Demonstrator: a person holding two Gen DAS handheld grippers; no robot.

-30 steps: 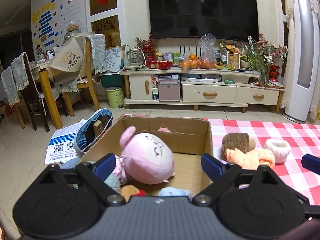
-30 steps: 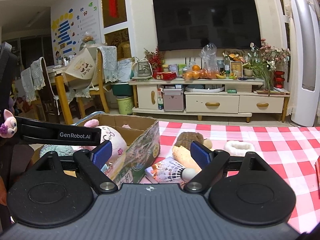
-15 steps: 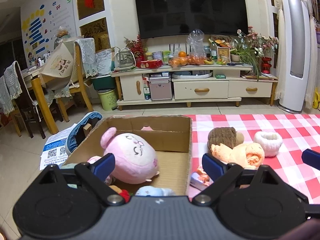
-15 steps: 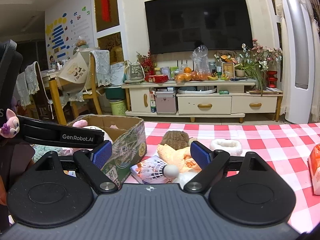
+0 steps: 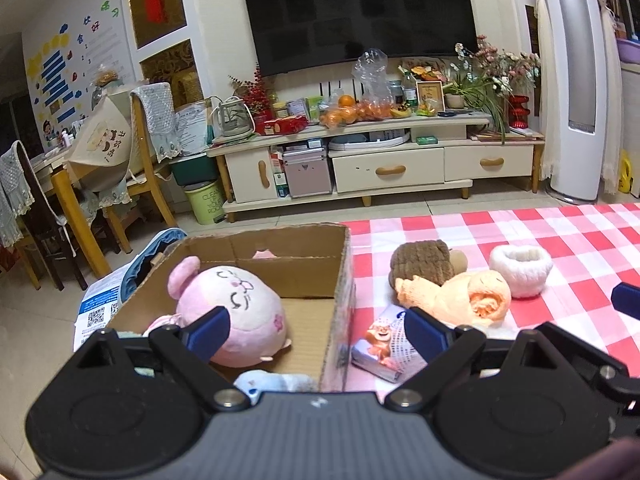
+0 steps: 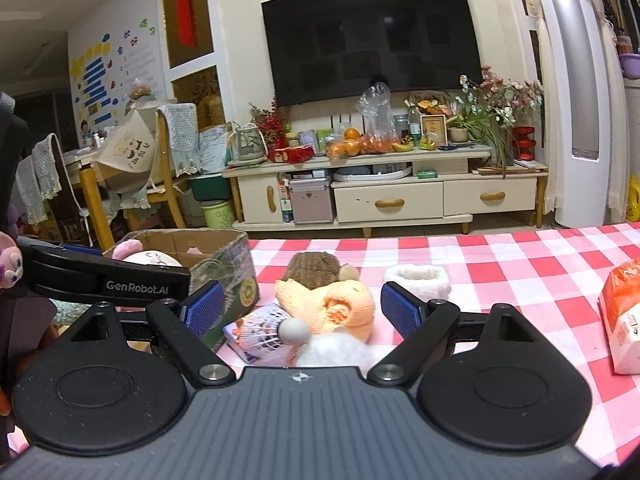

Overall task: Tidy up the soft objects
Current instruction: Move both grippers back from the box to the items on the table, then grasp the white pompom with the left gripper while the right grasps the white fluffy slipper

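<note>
An open cardboard box (image 5: 288, 264) holds a pink plush (image 5: 232, 312) and a light blue plush (image 5: 272, 384). My left gripper (image 5: 316, 330) is open and empty, its fingers straddling the box's right wall. To the right, on the checked cloth, lie a brown plush (image 5: 420, 260), an orange plush (image 5: 460, 296) and a white fluffy ring (image 5: 520, 268). My right gripper (image 6: 302, 310) is open and empty, just short of the orange plush (image 6: 332, 308), a shuttlecock (image 6: 268, 328) and a white fluffy ball (image 6: 332, 350). The brown plush (image 6: 314, 270) and the ring (image 6: 418, 280) lie behind them.
A small pack with a cartoon bear (image 5: 384, 340) lies beside the box. An orange and white packet (image 6: 624, 312) sits at the right of the red checked tablecloth (image 6: 520, 264). The left gripper's finger (image 6: 108, 280) crosses in front of the box (image 6: 224, 264). A TV cabinet stands beyond.
My left gripper has moved right, from over the box's inside to its right wall, so the toys on the cloth sit nearer the view's middle. The right gripper has barely shifted.
</note>
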